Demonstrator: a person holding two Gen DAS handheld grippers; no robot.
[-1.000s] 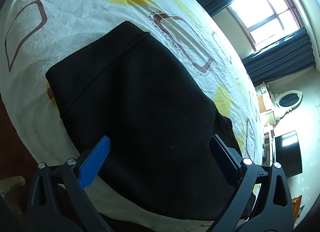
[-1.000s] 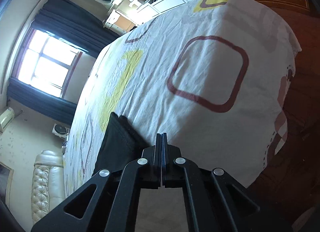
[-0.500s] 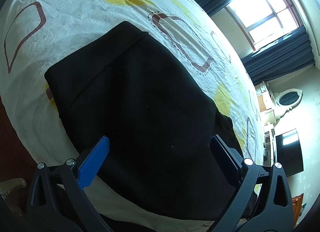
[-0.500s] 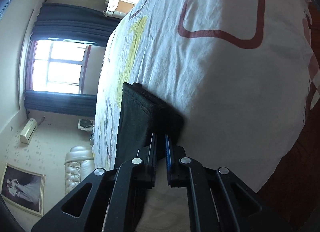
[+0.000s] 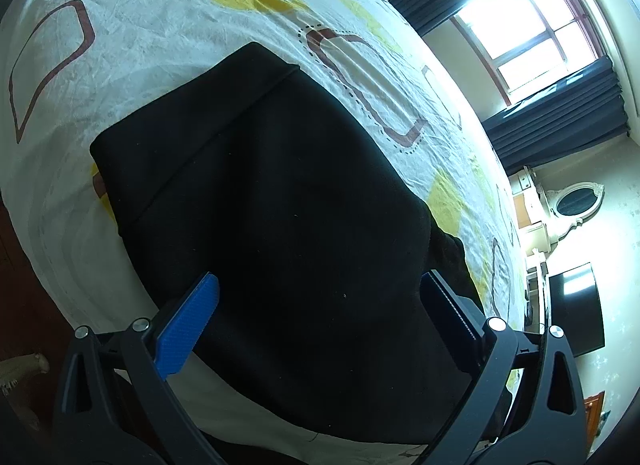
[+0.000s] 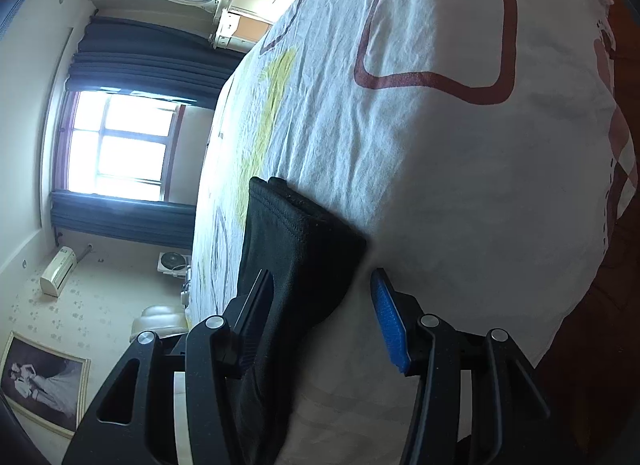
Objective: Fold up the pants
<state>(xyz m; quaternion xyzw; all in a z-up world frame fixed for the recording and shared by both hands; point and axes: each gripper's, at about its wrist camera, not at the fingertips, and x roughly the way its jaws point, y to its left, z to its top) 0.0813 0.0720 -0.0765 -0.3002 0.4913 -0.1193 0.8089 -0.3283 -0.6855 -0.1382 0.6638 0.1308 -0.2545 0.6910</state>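
Black pants (image 5: 272, 201) lie folded flat on a white bedsheet with red and yellow shapes (image 5: 120, 45). My left gripper (image 5: 320, 297) is open above them, one blue pad (image 5: 188, 325) on each side, holding nothing. In the right wrist view the hem end of the pants (image 6: 296, 237) lies on the sheet (image 6: 440, 185). My right gripper (image 6: 320, 297) is open, its jaws astride the cloth edge, with the blue pad (image 6: 390, 329) apart from the cloth.
The bed edge drops to a dark wood floor (image 6: 600, 345) on the right. A window with dark curtains (image 5: 540, 37), a dresser with an oval mirror (image 5: 576, 205) and a wall television (image 5: 576, 309) stand beyond the bed.
My right gripper has opened from shut and let go of the pants' hem, which now lies on the sheet. The left gripper has stayed open and barely moved.
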